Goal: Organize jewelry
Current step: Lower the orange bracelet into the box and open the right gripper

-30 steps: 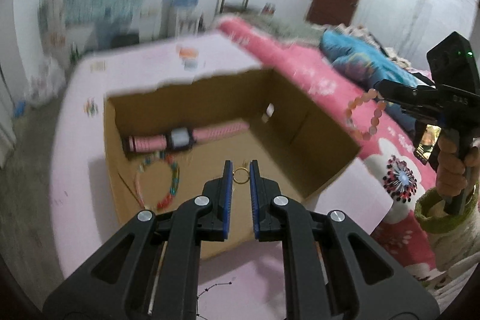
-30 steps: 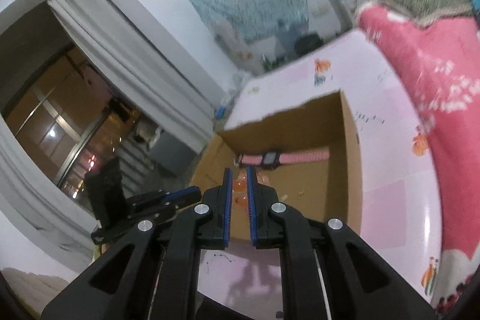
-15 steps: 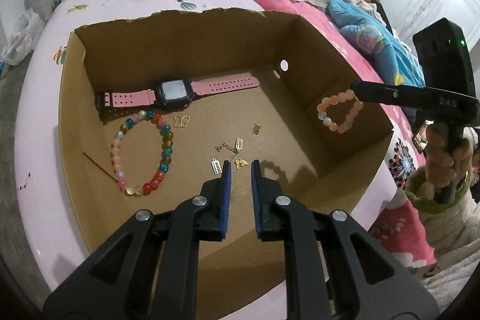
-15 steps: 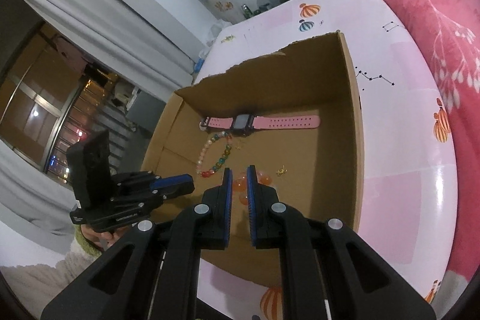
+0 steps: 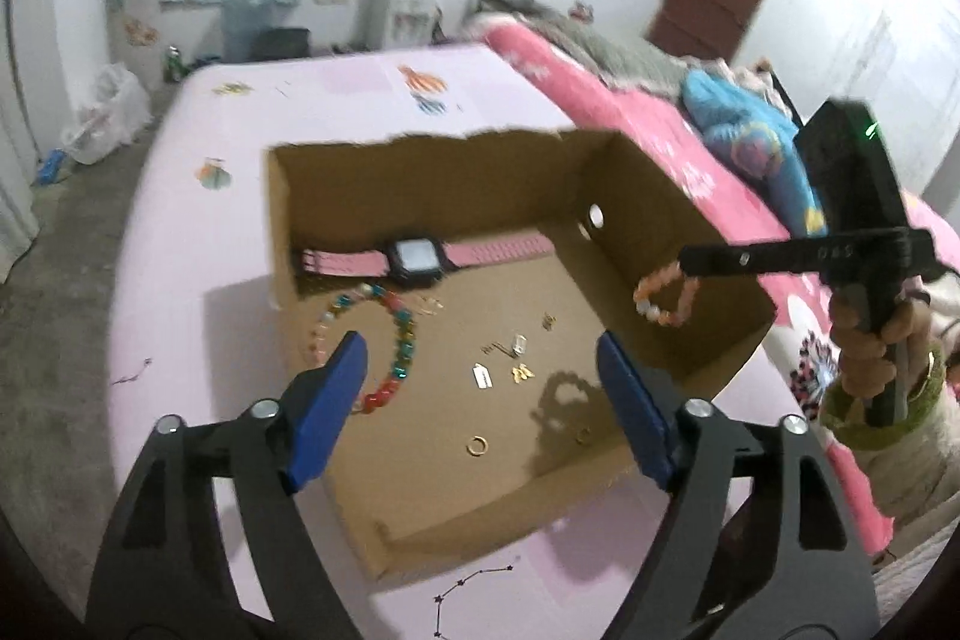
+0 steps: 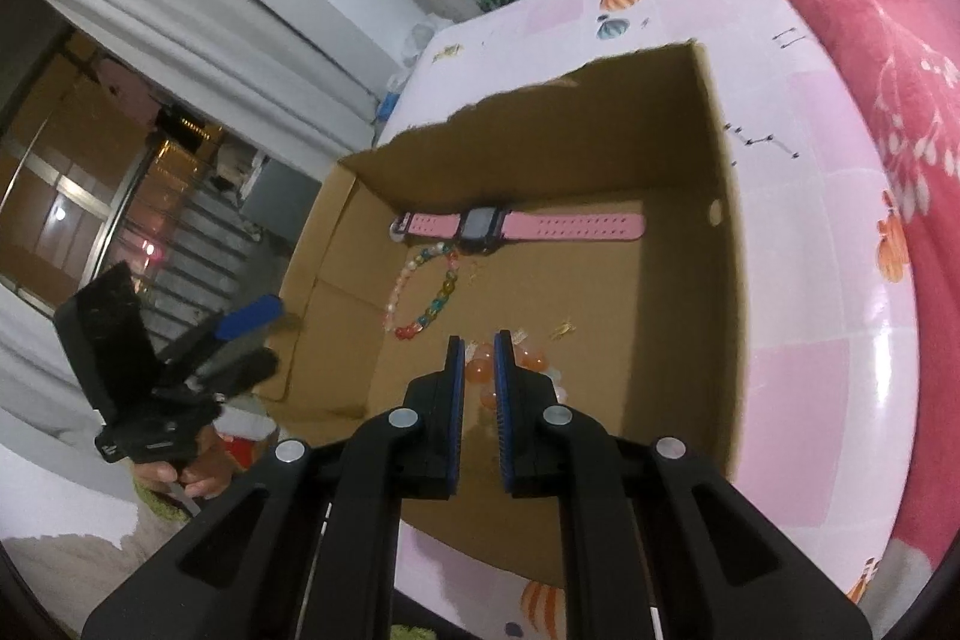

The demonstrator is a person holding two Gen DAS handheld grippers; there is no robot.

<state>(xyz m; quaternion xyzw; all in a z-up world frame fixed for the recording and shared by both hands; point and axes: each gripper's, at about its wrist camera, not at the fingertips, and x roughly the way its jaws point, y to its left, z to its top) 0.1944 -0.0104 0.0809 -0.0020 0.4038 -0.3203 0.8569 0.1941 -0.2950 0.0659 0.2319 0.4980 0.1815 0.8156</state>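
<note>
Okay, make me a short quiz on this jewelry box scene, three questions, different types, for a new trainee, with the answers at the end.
1. True or false: the right gripper holds the peach bead bracelet above the cardboard box.
2. Which item lies along the box's far wall? A) the pink watch B) the multicolor bead bracelet C) the gold ring
3. Fill in: the left gripper has ____ between its fingers.

Key
1. True: it is shut on the bracelet, which hangs clear of the box floor.
2. A.
3. Nothing: its jaws are opening, and the gold ring lies on the box floor below.
</note>
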